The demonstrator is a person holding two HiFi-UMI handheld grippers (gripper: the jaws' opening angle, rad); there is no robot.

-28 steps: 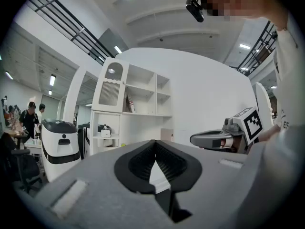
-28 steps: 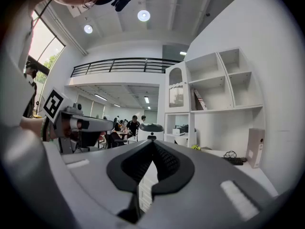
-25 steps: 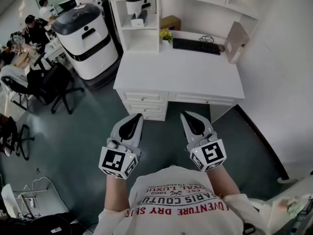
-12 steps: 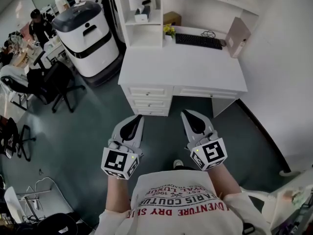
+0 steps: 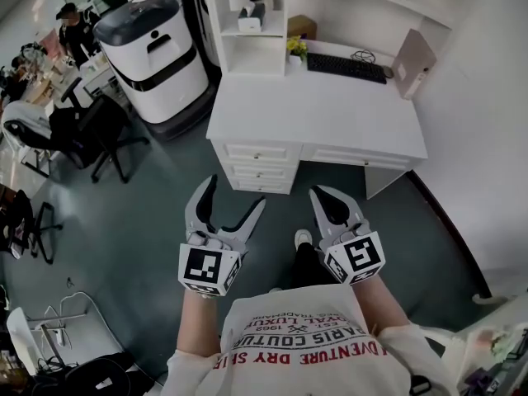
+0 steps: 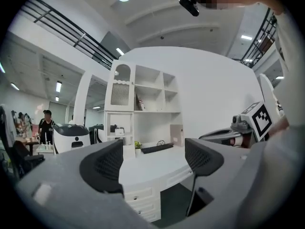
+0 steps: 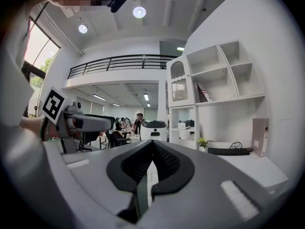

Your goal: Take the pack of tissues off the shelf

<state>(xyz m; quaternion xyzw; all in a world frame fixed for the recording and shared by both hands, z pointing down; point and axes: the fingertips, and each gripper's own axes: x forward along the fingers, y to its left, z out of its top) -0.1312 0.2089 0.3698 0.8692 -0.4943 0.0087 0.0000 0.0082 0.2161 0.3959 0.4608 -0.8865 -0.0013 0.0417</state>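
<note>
Nothing's done yet, and I'm well back from the counter (image 5: 330, 114). My left gripper (image 5: 234, 195) is opening on nothing, and the right gripper (image 5: 322, 195) is closed and empty. What I take for the tissues (image 5: 252, 16) sits on the shelf (image 5: 216, 23) at the counter's back left corner. Approach and grab are left.

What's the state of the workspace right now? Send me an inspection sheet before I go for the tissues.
Surface: white desk, mostly bare, some way ahead of the tongs.
Job's things: small white item in the shelf unit, probably the tissue pack; untouched.
Clutter: keyboard, yellow plant, brown box, upright folder, all at the desk's back.
Grippers: left tongs opening, nothing between them; right tongs shut, empty.
Cables: coil by the keyboard; loose cables on the floor, left.
Surroundings: round white machine, office chairs, people far left.
</note>
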